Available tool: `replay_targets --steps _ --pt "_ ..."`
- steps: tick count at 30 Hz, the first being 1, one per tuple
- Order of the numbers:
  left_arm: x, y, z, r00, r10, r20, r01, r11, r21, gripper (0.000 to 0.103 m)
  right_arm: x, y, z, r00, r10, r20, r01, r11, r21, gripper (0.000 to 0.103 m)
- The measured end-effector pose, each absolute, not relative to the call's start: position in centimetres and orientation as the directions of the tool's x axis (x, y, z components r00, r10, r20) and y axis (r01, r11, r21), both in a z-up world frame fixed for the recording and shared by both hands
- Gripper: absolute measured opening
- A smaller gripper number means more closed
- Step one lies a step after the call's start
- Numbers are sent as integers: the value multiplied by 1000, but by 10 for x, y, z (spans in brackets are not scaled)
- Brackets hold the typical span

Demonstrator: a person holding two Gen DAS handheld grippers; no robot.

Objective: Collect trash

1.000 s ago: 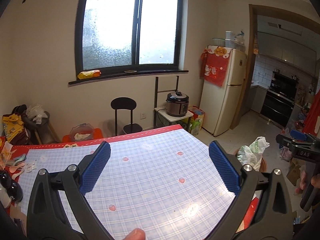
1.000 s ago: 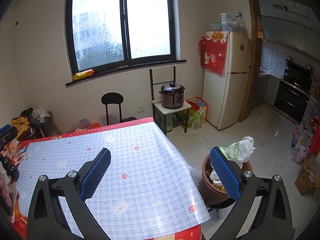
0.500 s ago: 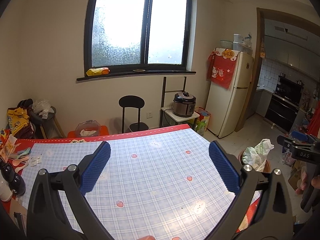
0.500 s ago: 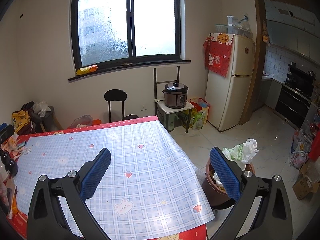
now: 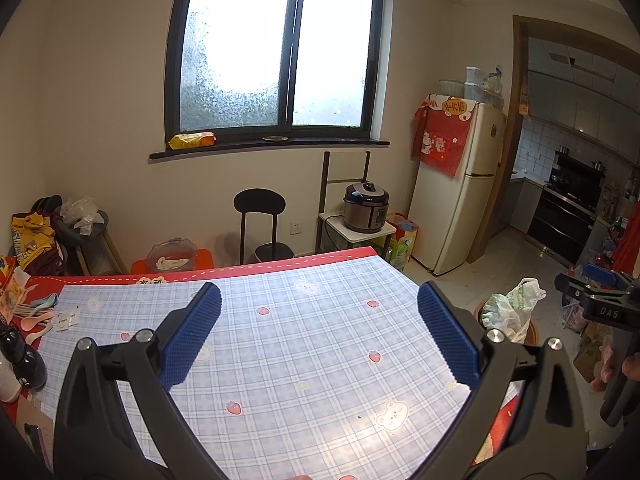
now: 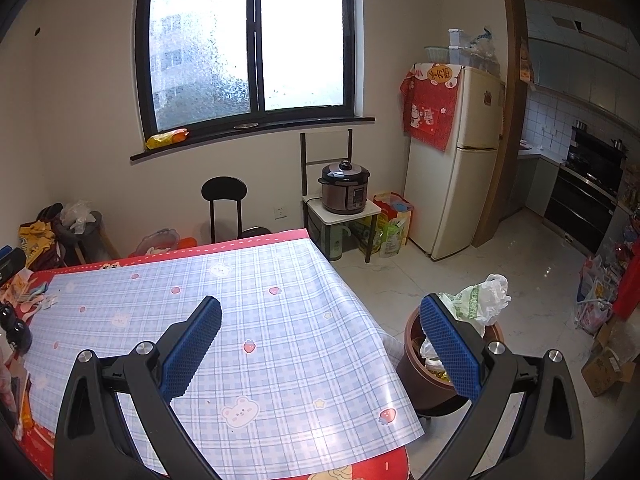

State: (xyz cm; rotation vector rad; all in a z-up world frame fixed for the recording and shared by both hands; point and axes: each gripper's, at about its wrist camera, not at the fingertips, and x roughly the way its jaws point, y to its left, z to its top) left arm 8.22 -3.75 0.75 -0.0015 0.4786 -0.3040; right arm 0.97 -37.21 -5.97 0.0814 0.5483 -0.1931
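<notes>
My left gripper (image 5: 320,336) is open and empty above the blue plaid tablecloth (image 5: 304,344). My right gripper (image 6: 320,344) is open and empty too, over the table's right edge; in the left wrist view the right gripper (image 5: 592,280) shows at far right, held in a hand (image 5: 608,368). A brown trash bin (image 6: 436,380) stands on the floor right of the table, with a white-and-green plastic bag (image 6: 476,300) bulging from it; the bag (image 5: 508,312) also shows in the left wrist view. Small paper slips (image 5: 66,318) lie at the table's far left.
Pastel spoons (image 5: 36,312), a black bottle (image 5: 20,360) and a white cup (image 5: 6,384) crowd the table's left edge. Behind the table are a black chair (image 5: 260,216), a rice cooker (image 5: 366,208) on a stand, and a fridge (image 5: 460,188). Cardboard boxes (image 6: 604,364) sit on the floor at right.
Both views have drawn back from the table a little, so more of the tablecloth shows. Both grippers have stayed open and empty.
</notes>
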Motion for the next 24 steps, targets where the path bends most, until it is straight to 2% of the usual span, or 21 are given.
replay_targets --steps 24 --pt "86 -44 4 841 -279 -463 272 959 -84 97 10 -378 -64 830 -164 -534 211 977 27 98"
